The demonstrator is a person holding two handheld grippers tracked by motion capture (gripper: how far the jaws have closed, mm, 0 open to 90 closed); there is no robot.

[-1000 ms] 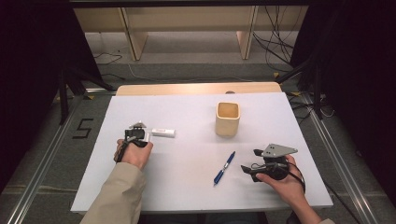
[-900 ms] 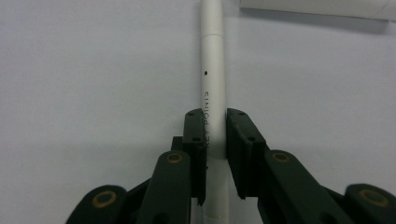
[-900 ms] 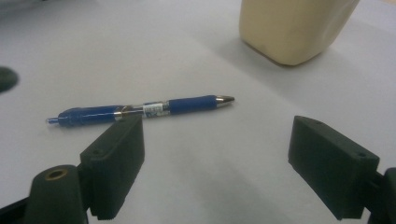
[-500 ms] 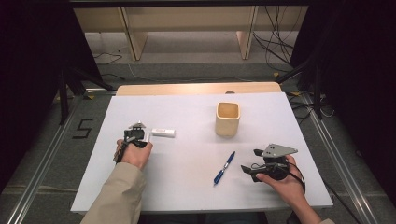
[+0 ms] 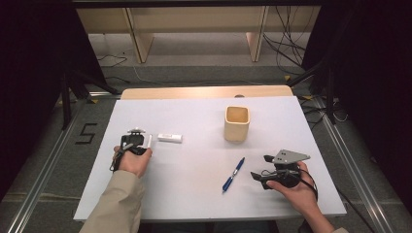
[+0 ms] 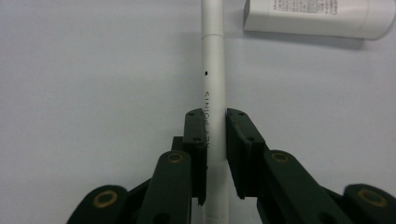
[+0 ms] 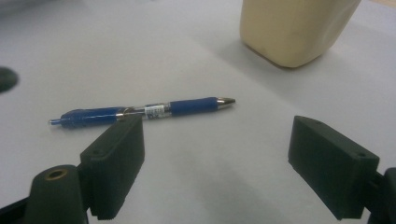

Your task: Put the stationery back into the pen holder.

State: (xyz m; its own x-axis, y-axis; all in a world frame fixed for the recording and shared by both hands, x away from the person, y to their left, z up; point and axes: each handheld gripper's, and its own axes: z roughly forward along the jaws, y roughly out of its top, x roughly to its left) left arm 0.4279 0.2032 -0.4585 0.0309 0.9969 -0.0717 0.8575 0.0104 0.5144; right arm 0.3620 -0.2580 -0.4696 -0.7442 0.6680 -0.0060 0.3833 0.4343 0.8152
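White pen (image 6: 213, 88) clamped in left hand-held gripper (image 6: 215, 135); right hand-held gripper (image 7: 215, 163) spread wide near blue pen (image 7: 140, 112).

this looks like a lab or recording room, not a home. a bare white table (image 5: 194, 194) stands between dark curtains (image 5: 29, 73), on a grey floor (image 5: 204, 73) with metal rails (image 5: 43, 165) and a taped mark (image 5: 85, 133). loose cables (image 5: 286, 43) trail behind, beside plain wooden furniture legs (image 5: 138, 41).
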